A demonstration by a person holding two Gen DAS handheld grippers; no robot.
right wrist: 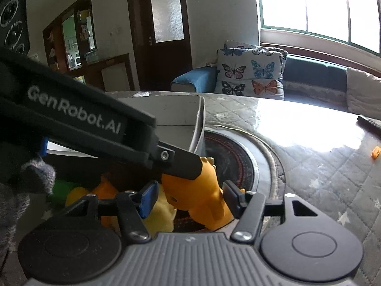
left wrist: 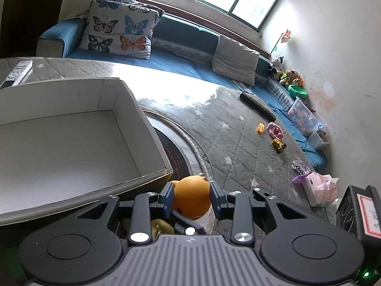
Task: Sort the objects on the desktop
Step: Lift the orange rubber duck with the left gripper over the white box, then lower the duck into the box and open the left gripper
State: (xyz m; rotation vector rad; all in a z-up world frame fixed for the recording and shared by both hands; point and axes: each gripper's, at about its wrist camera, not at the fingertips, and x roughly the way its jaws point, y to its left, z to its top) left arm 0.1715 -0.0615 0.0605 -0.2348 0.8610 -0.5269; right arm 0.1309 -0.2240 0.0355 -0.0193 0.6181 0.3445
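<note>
Item: smooth, rounded orange toy figure (left wrist: 191, 197), beside the white cardboard box (left wrist: 71, 147) on the quilted grey table cover (left wrist: 238, 138).
I see my left gripper (left wrist: 191, 197) straddling it, blue pads apart; my right gripper (right wrist: 190, 199) brackets it, grip uncertain.

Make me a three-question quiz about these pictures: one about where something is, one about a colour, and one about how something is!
1. Where are the butterfly pillows?
A) on the blue sofa
B) on the table
C) on a shelf

2. What colour is the toy between the left gripper's fingers?
A) green
B) orange
C) pink

3. How is the white box?
A) shut with a lid
B) tipped over
C) open on top, nothing seen inside

Answers:
1 A, they lean against the sofa's back.
2 B, its round body is orange.
3 C, its bare white floor shows.
</note>
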